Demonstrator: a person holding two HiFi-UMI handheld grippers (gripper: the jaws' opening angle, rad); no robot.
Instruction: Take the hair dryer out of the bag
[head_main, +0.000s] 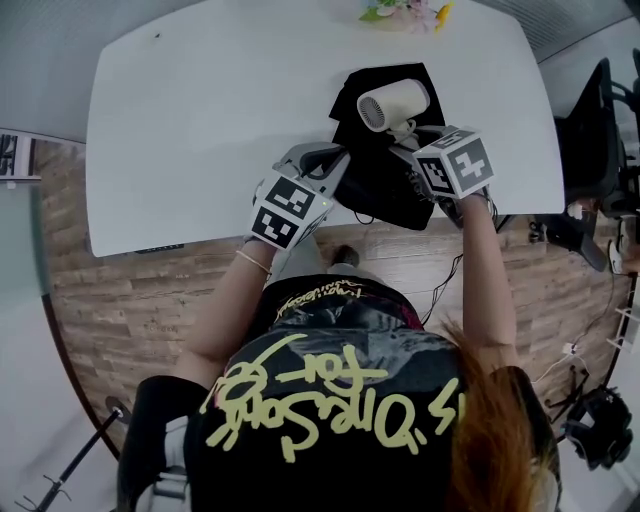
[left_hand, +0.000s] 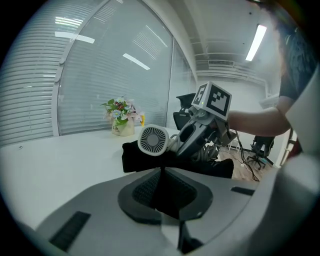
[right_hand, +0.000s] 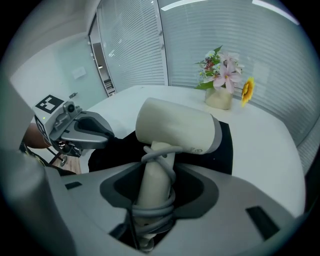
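Observation:
A cream hair dryer (head_main: 392, 103) stands out of the black bag (head_main: 385, 185), which lies on the white table (head_main: 200, 110). My right gripper (head_main: 405, 140) is shut on the dryer's handle (right_hand: 152, 185), which has its grey cord wound round it. The dryer's barrel (right_hand: 175, 125) sits above the jaws, over the bag (right_hand: 112, 150). My left gripper (head_main: 338, 160) is shut on the bag's near left edge, with black fabric (left_hand: 162, 192) pinched between its jaws. From the left gripper view the dryer's round grille (left_hand: 153, 140) faces me, with the right gripper (left_hand: 197, 137) just behind it.
A small pot of flowers (head_main: 405, 12) stands at the table's far edge behind the bag. The table's near edge runs just under both grippers. A dark office chair (head_main: 590, 130) is off the right end of the table, and cables trail on the wooden floor (head_main: 560, 300).

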